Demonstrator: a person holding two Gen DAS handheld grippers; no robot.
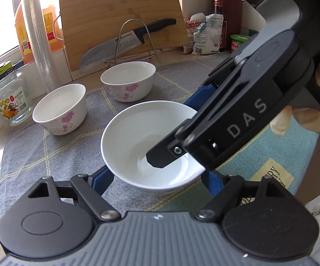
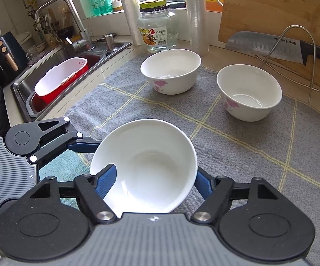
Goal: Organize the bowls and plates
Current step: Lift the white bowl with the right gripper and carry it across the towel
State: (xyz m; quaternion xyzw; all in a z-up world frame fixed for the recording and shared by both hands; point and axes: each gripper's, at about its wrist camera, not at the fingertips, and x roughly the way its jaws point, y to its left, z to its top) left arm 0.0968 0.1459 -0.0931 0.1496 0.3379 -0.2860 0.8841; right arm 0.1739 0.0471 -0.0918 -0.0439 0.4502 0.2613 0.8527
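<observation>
A plain white bowl (image 1: 137, 146) (image 2: 151, 168) is held tilted above the grey checked cloth (image 2: 237, 144). My right gripper (image 2: 155, 181) is shut on its rim, one finger (image 2: 106, 179) inside and one outside; it also shows in the left wrist view (image 1: 182, 133). My left gripper (image 1: 157, 179) has its blue fingers on either side of the bowl's base, apparently closed on it. Two white bowls with pink flowers stand upright on the cloth, one at the left (image 1: 60, 108) (image 2: 171, 74) and one farther back (image 1: 128, 81) (image 2: 248, 92).
A glass jar (image 2: 157, 28), a cling film roll (image 1: 37, 37), a knife on a wire rack (image 1: 124, 42) and a wooden cutting board (image 1: 120, 15) line the back of the counter. A sink (image 2: 49, 84) with a red-and-white basin lies left.
</observation>
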